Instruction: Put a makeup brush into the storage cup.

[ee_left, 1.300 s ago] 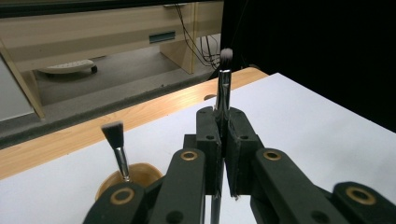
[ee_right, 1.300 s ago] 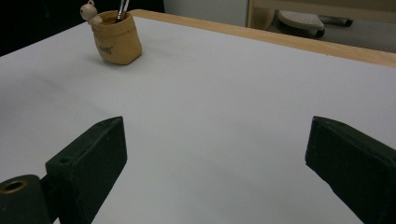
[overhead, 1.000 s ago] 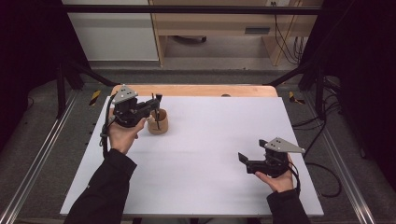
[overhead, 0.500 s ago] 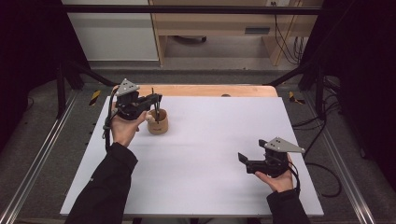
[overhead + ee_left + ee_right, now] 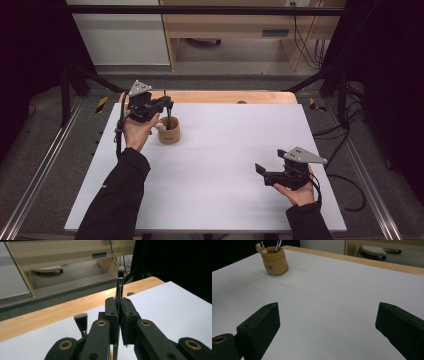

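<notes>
So the left gripper (image 5: 167,105) is sitting in the upper left of the high view with its fingers clenched on a thin makeup brush (image 5: 120,277), bristles pointing up. The brush is hanging right over the little tan cup (image 5: 169,130), with its lower end seemingly at or just inside the rim, hard to tell which. A second brush (image 5: 81,321) is standing in there already, next to the fingers in the left gripper view. The right gripper (image 5: 261,170) is idling in the lower right over the white bench (image 5: 225,170), fingers released and holding nothing. I'd say it's mid-job: whether that brush is going in or coming out, the frames aren't giving away.
</notes>
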The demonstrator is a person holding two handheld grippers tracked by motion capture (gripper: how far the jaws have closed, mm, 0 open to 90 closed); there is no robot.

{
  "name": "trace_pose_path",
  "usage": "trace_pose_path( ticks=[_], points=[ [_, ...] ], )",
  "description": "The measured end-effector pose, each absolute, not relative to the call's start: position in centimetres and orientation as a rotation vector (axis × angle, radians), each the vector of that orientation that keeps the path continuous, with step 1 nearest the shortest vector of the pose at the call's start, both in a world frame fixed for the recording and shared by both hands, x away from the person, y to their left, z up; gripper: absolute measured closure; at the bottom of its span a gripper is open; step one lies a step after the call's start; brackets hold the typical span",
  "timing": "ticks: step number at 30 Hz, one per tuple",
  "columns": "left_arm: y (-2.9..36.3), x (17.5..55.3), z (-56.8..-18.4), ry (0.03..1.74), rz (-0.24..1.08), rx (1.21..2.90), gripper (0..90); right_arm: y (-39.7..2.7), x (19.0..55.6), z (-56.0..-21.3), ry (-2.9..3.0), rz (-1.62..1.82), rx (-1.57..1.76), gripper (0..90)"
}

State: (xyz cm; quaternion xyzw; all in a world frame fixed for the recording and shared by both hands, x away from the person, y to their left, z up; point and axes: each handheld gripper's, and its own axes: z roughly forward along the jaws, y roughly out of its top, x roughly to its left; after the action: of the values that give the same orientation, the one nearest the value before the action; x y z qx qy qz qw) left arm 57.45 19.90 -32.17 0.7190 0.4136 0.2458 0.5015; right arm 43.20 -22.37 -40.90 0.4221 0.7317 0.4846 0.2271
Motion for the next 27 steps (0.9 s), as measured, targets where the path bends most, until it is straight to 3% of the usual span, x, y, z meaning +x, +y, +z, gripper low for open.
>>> trace_pose_path(
  ticks=[27],
  points=[
    [20.2, 59.9, -34.6, 1.07, 0.627, 1.746, 84.9, -22.1, 43.2, -40.8, 2.023, 1.346, 1.144, 6.6]
  ],
)
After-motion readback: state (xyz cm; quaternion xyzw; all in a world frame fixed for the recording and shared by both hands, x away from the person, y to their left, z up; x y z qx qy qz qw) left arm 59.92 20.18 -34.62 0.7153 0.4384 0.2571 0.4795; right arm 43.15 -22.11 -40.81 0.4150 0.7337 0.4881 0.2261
